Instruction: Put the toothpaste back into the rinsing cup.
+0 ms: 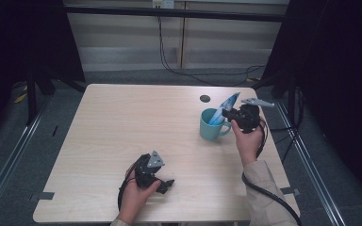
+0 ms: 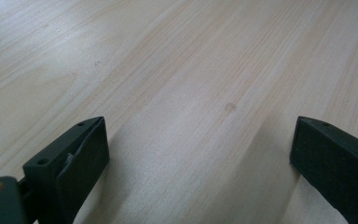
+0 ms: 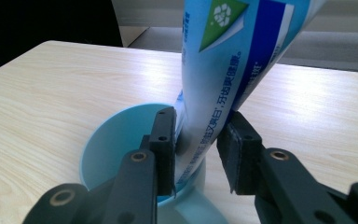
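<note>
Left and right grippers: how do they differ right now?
The left gripper has its fingers spread wide with bare table between them; the right gripper has its fingers close around a blue tube. The left sits low near the table's front edge; the right is raised at the teal mug, where the tube stands tilted. Both are black and hand-held.
</note>
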Available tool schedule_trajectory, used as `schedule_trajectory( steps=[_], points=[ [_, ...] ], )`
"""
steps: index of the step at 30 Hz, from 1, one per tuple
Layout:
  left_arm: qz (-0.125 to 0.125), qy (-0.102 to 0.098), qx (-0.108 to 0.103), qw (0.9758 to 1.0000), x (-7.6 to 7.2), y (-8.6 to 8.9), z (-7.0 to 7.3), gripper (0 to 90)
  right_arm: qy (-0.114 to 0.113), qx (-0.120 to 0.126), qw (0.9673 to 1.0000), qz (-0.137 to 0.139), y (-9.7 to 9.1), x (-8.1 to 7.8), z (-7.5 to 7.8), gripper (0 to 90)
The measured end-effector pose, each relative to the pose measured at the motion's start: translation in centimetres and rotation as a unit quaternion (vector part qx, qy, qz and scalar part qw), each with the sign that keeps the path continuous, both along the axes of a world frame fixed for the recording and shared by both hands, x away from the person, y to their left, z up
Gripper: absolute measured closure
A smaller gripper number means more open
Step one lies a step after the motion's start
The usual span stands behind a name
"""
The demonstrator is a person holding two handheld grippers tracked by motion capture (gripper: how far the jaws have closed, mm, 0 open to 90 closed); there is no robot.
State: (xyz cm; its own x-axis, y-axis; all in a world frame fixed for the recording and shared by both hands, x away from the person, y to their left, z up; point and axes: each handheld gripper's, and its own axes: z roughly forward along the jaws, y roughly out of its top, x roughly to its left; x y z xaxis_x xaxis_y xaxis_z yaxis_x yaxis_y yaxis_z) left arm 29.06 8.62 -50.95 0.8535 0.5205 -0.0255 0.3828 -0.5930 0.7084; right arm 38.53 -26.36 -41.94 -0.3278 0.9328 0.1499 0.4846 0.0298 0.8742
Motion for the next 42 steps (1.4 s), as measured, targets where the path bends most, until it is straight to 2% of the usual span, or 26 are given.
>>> schedule_trajectory(
  steps=[7,13,21,37,42],
  points=[
    [0.000,0.000,0.000,1.0000,0.0,0.0,0.0,4.2,0.001,-0.009,1.0000,0.003,0.0,0.0,0.2,65.9],
    [0.000,0.000,0.000,1.0000,0.0,0.0,0.0,4.2,-0.001,-0.014,0.9999,0.000,-0.1,0.0,0.2,60.7],
    [0.000,0.000,0.001,1.0000,0.0,0.0,0.0,4.3,0.005,-0.010,0.9999,-0.003,-0.2,-0.1,0.1,44.0],
    [0.000,-0.001,0.003,1.0000,0.0,0.0,0.0,4.5,0.017,-0.006,0.9998,-0.004,-0.4,-0.8,0.0,29.6],
    [0.001,-0.001,0.003,1.0000,-0.1,0.0,0.0,4.6,0.017,-0.016,0.9997,0.003,-0.4,-1.0,0.0,24.9]
  ],
)
